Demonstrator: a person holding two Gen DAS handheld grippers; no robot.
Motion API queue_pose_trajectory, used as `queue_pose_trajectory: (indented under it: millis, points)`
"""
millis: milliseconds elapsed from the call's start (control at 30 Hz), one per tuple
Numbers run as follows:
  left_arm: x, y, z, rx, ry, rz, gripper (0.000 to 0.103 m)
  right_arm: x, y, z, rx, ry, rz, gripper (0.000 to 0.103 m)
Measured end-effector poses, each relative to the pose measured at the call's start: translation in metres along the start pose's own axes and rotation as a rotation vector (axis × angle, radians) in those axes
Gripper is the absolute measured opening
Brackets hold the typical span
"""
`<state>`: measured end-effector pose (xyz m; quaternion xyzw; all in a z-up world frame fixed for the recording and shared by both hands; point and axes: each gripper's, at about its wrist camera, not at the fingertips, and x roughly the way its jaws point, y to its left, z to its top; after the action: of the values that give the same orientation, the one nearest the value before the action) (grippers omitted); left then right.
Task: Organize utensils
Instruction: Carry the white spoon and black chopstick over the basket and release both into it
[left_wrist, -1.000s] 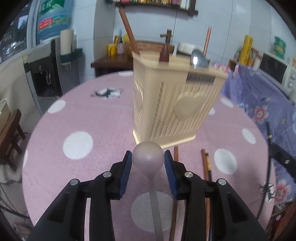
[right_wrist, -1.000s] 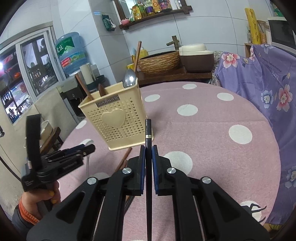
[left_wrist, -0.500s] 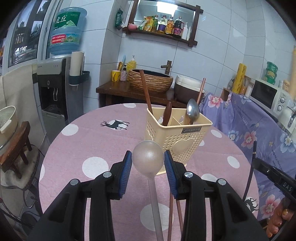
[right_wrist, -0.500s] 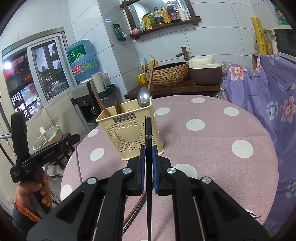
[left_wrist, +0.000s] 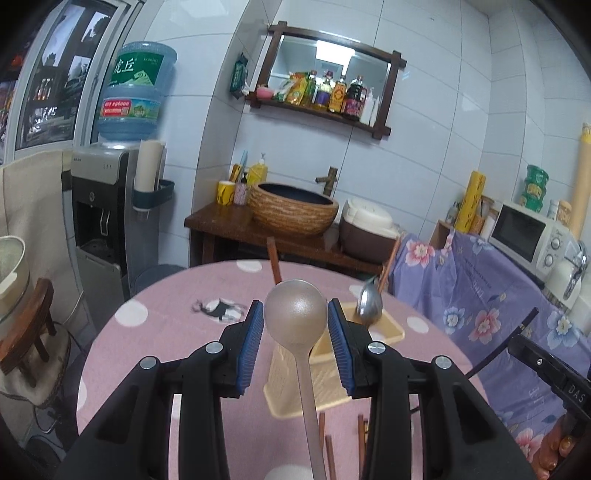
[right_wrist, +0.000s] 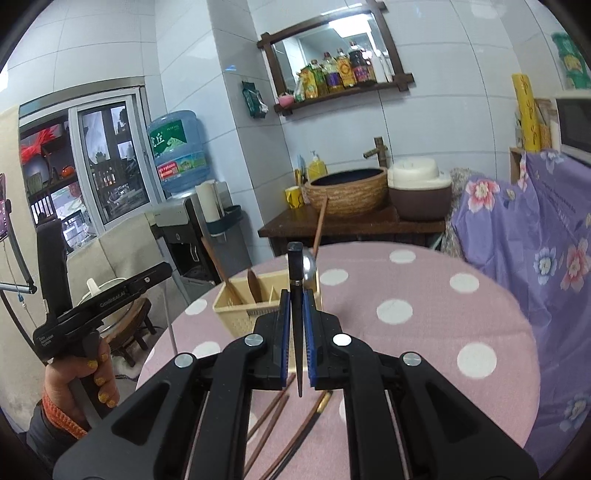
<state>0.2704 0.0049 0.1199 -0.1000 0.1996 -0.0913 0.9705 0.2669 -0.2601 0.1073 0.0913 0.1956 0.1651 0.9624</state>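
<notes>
My left gripper (left_wrist: 295, 345) is shut on a metal spoon (left_wrist: 295, 314), bowl up, handle hanging down, held above a cream plastic utensil caddy (left_wrist: 325, 384) on the pink dotted table (left_wrist: 166, 332). The caddy holds another metal spoon (left_wrist: 369, 304) and brown chopsticks (left_wrist: 274, 264). My right gripper (right_wrist: 294, 345) is shut on a black chopstick (right_wrist: 295, 295), held upright above the table, with the caddy (right_wrist: 240, 314) just beyond it. Loose brown and black chopsticks (right_wrist: 273, 424) lie on the table under the right gripper.
The left gripper in a hand (right_wrist: 85, 310) shows at the left of the right wrist view. Behind the table stand a water dispenser (left_wrist: 107, 206), a wooden stand with a basin (left_wrist: 295, 210) and a purple floral cover (left_wrist: 498, 295) at the right.
Both grippers have risen and pulled back with their utensils. The caddy now sits lower and smaller in both views.
</notes>
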Motion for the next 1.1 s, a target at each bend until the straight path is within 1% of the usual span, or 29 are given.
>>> queue_pose_trajectory:
  millis: [133, 333, 433, 533, 600, 667, 733, 833, 933, 1100]
  points:
    - [0.006, -0.007, 0.036, -0.008, -0.049, -0.007, 0.036, 0.004, 0.012, 0.041, -0.046, -0.027, 0.005, 0.008]
    - [0.014, -0.025, 0.083, 0.029, -0.155, 0.022, 0.036, 0.008, 0.025, 0.113, -0.056, -0.091, 0.023, 0.008]
    - [0.025, -0.032, 0.094, 0.035, -0.180, 0.043, 0.036, 0.016, 0.030, 0.138, -0.054, -0.127, 0.014, 0.008]
    - [0.038, -0.037, 0.092, 0.055, -0.189, 0.066, 0.036, 0.029, 0.034, 0.148, -0.067, -0.157, -0.013, 0.008]
    - [0.046, -0.038, 0.085, 0.071, -0.183, 0.078, 0.036, 0.044, 0.033, 0.145, -0.069, -0.145, -0.019, 0.008]
    - [0.057, -0.034, 0.072, 0.070, -0.174, 0.099, 0.036, 0.061, 0.030, 0.135, -0.059, -0.123, -0.025, 0.008]
    - [0.066, -0.029, 0.058, 0.061, -0.162, 0.113, 0.036, 0.078, 0.026, 0.121, -0.050, -0.100, -0.031, 0.008]
    - [0.079, -0.027, 0.037, 0.077, -0.136, 0.138, 0.036, 0.102, 0.019, 0.096, -0.030, -0.045, -0.035, 0.008]
    - [0.086, -0.025, 0.017, 0.074, -0.087, 0.120, 0.036, 0.119, 0.015, 0.072, -0.022, 0.004, -0.038, 0.008]
    - [0.088, -0.024, -0.010, 0.096, -0.039, 0.103, 0.036, 0.131, 0.011, 0.047, -0.023, 0.043, -0.049, 0.007]
